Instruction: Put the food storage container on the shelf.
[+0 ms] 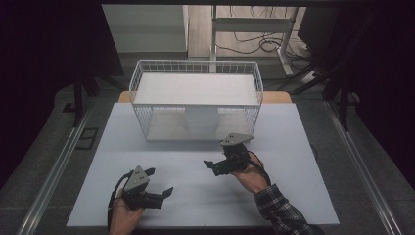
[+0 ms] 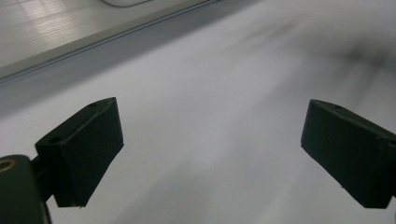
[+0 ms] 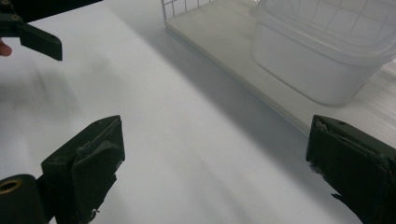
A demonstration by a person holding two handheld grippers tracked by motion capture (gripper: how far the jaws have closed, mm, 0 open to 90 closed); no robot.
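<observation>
Left gripper (image 1: 160, 181) low at near left over white table (image 1: 293, 142), jaws spread wide, gripping nothing. Right gripper (image 1: 211, 165) right of centre — likewise gaping, empty, aimed leftward. Beyond, at far centre, white wire basket (image 1: 142, 88) with white plastic tub (image 1: 201, 120) inside — apart from both grippers.
</observation>
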